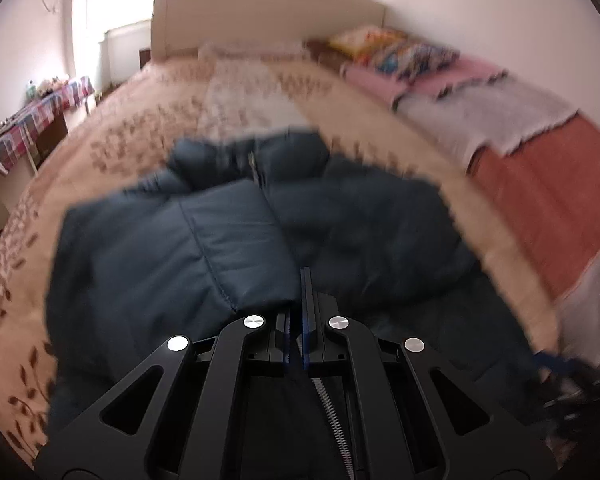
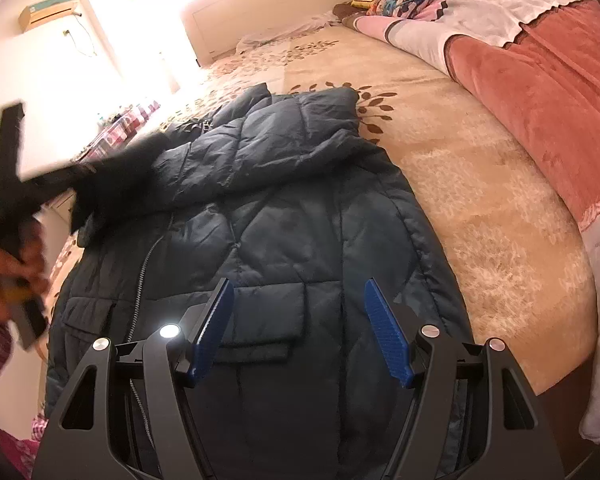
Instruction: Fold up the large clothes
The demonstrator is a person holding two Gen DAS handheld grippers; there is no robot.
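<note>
The left gripper [image 1: 303,280] is seen from its own camera with its two blue-padded fingers [image 1: 309,304] pressed flat together, and a fold of dark cloth is pinched between them. It is pointed forward and down. In the right wrist view the same gripper is blurred at the left edge, and it is held by a hand [image 2: 18,268] wrapped around its handle. The right gripper [image 2: 300,324] is also tipped forward and down. Its blue fingers [image 2: 388,332] are spread wide apart, and nothing is held between them.
</note>
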